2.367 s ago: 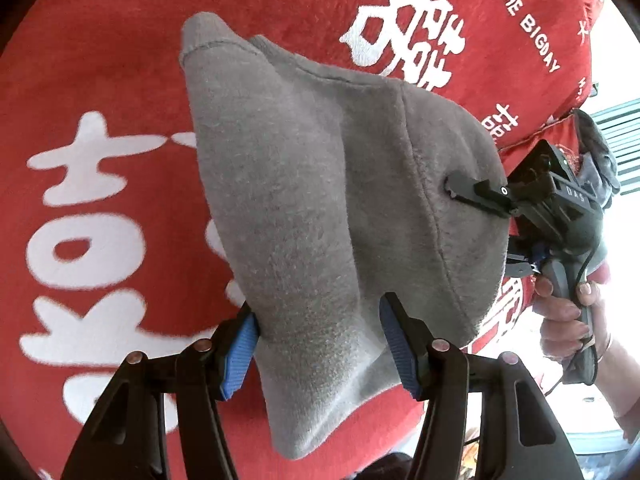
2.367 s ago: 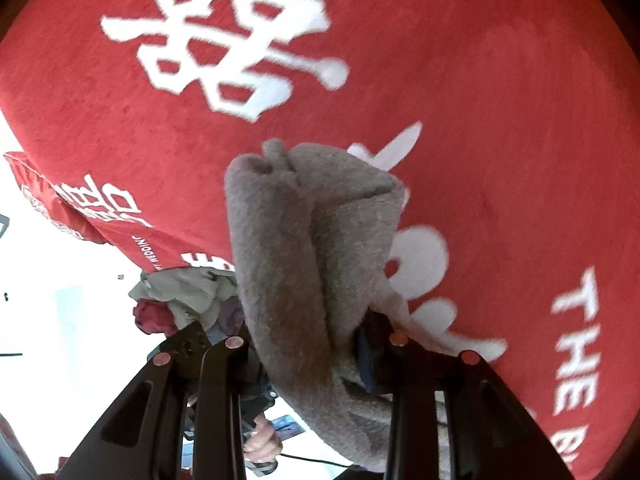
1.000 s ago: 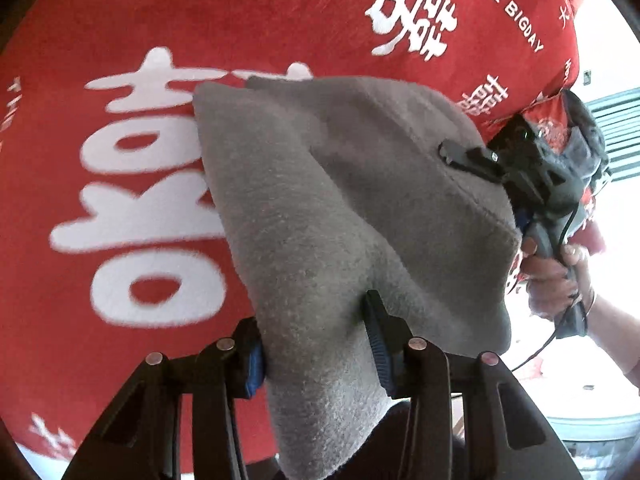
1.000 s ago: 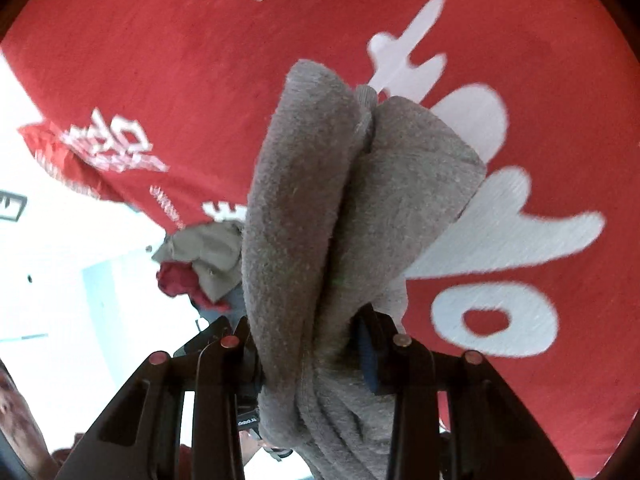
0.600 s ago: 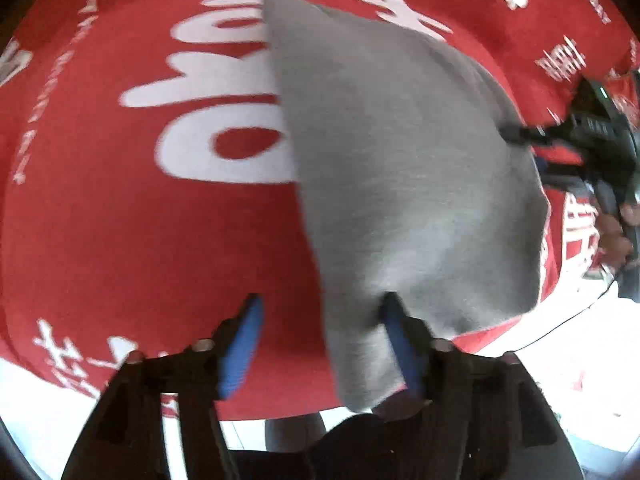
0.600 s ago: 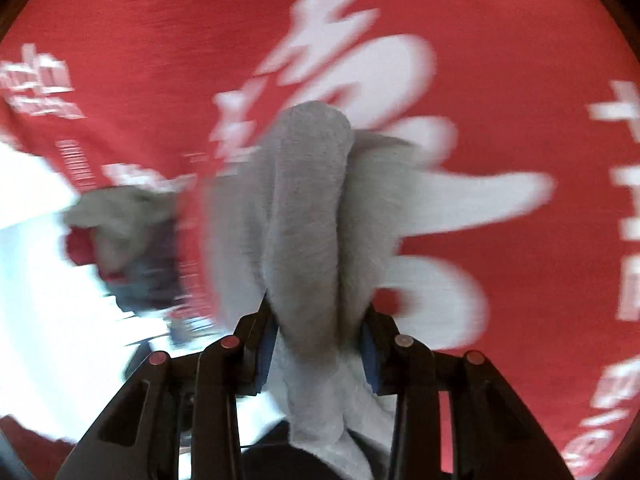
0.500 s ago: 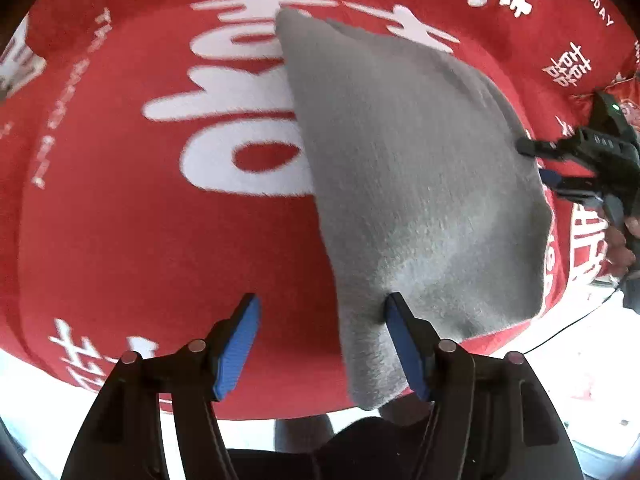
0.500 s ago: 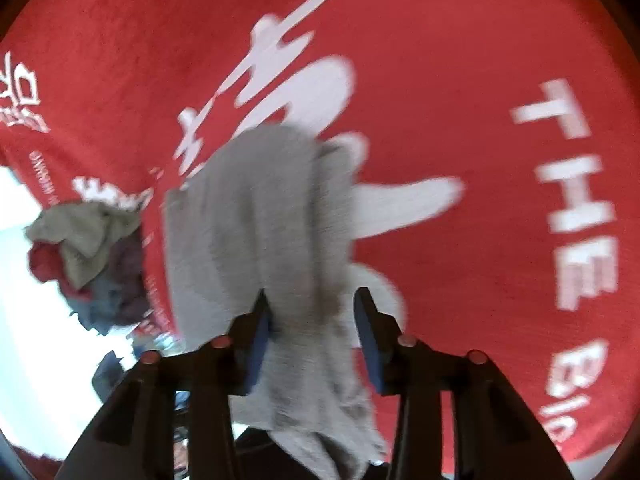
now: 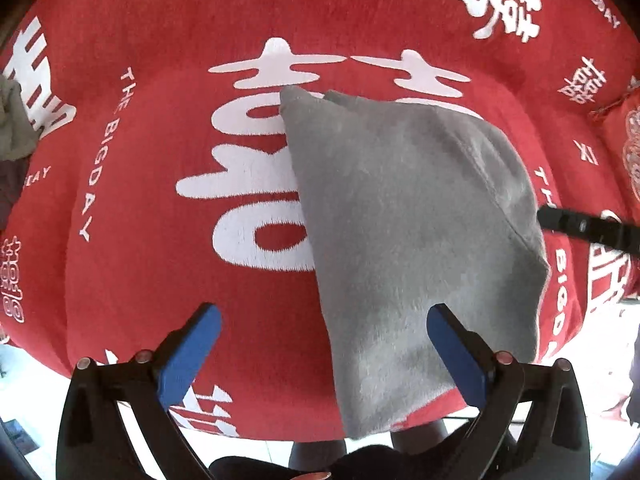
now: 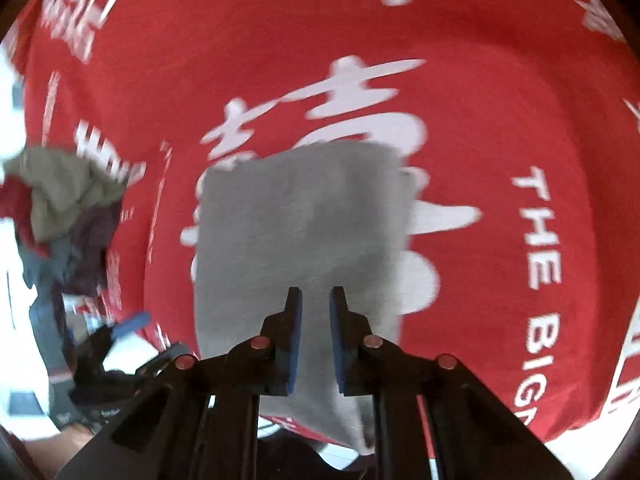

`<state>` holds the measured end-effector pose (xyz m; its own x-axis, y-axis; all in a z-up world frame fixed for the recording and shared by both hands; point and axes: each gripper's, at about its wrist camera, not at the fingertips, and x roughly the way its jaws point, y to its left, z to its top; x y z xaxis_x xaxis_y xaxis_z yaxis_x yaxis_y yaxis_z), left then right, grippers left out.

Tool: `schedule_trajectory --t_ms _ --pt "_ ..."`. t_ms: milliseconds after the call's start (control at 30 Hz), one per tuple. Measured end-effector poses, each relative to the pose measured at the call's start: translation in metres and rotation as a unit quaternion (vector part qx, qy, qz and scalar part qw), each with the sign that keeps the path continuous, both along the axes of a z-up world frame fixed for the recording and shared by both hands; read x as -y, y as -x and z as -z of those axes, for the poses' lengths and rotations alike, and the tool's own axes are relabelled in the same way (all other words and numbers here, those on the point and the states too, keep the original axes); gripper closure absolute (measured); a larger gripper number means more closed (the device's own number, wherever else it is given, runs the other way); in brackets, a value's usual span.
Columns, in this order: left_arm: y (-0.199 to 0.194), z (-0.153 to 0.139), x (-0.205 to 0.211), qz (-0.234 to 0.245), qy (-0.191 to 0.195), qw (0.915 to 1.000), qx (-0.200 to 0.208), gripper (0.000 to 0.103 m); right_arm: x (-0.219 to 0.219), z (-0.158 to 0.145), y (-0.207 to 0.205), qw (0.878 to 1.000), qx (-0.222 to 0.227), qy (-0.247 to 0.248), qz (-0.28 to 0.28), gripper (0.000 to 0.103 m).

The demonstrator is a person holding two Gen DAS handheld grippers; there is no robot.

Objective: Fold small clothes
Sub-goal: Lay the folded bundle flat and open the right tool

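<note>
A grey fleece garment (image 9: 400, 240) lies folded flat on the red blanket (image 9: 140, 260); the right wrist view shows the same garment (image 10: 296, 220) as a blurred rectangle. My left gripper (image 9: 326, 344) hangs above its near-left edge, jaws opening and very wide. The cloth's edge lies under the right pad, and neither pad presses on it. My right gripper (image 10: 316, 320) hovers over the garment's near end, jaws closing to a narrow gap with nothing between them. One of its black fingers (image 9: 580, 226) pokes in beside the garment's right edge.
A pile of loose clothes (image 10: 60, 200) sits at the blanket's left end and shows as a pile of clothes (image 9: 12, 128) at the left wrist view's left edge. The blanket carries large white characters. Pale floor (image 9: 40, 400) lies below the blanket's near edge.
Both grippers have let go of the grey garment, which now lies flat on the blanket. The left jaws have spread wide. The right gripper has drawn back and up, its jaws narrowing.
</note>
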<state>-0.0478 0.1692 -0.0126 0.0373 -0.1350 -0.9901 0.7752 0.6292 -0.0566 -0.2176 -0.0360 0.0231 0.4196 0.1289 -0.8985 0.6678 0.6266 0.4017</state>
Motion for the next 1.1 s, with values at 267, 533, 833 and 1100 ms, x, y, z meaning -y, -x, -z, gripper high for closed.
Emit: schedule_trajectory --t_ms 267,533,833,1100 --pt "-0.003 0.056 0.013 -0.017 -0.014 0.9998 -0.001 0.000 -0.010 0.048 0.022 0.997 -0.066 0.025 0.012 0.091" --pt "0.004 0.035 0.008 -0.008 -0.010 0.9995 0.028 0.000 -0.014 0.048 0.034 0.998 -0.051 0.031 0.019 0.091" --pt "0.009 -0.001 -0.004 -0.009 -0.032 0.9986 0.041 0.000 -0.025 0.017 0.046 0.996 -0.076 0.000 0.047 0.066" --pt "0.012 -0.038 -0.008 -0.003 -0.048 0.9985 0.028 0.000 -0.060 -0.023 0.042 0.995 -0.084 0.005 0.043 0.022"
